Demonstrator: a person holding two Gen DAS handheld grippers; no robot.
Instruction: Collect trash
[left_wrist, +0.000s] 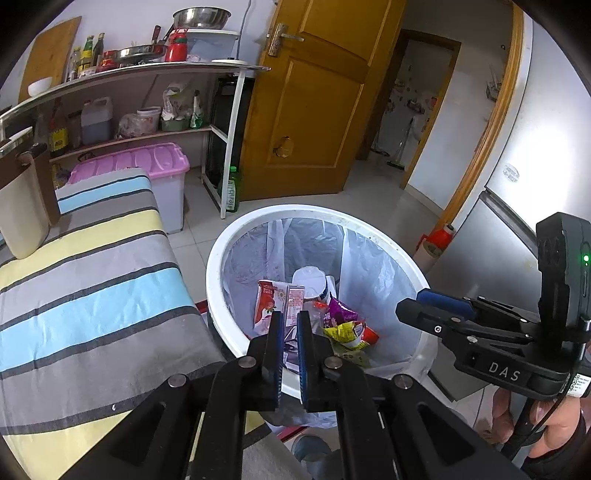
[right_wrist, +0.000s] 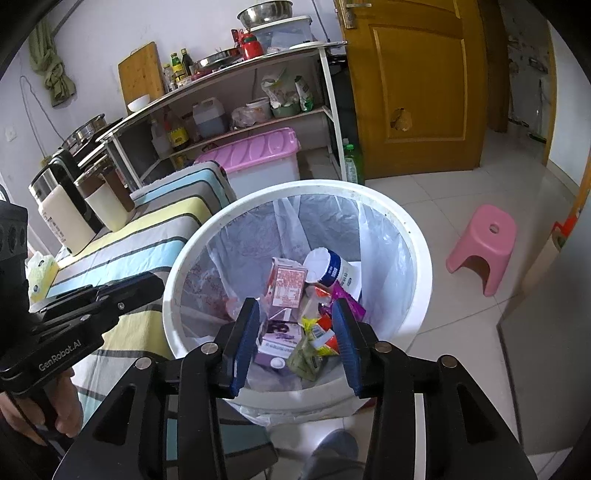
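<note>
A white round trash bin (left_wrist: 218, 258) with a clear liner stands on the floor beside the striped table; it also shows in the right wrist view (right_wrist: 421, 258). Inside lie a red-and-white carton (left_wrist: 271, 301), a white cup (right_wrist: 330, 267), a purple carton (right_wrist: 279, 338) and crumpled snack wrappers (left_wrist: 345, 328). My left gripper (left_wrist: 290, 319) hovers over the bin's near rim, jaws nearly closed with a narrow gap, holding nothing. My right gripper (right_wrist: 297, 310) is open and empty above the bin; it also shows from the side in the left wrist view (left_wrist: 410, 304).
A table with a striped cloth (left_wrist: 92, 295) sits left of the bin, with kettles (right_wrist: 66, 218) on it. A pink-lidded storage box (left_wrist: 147, 162), a kitchen shelf (left_wrist: 129, 74), a wooden door (left_wrist: 314, 99), a pink stool (right_wrist: 484, 243) and a fridge (left_wrist: 517, 221) surround it.
</note>
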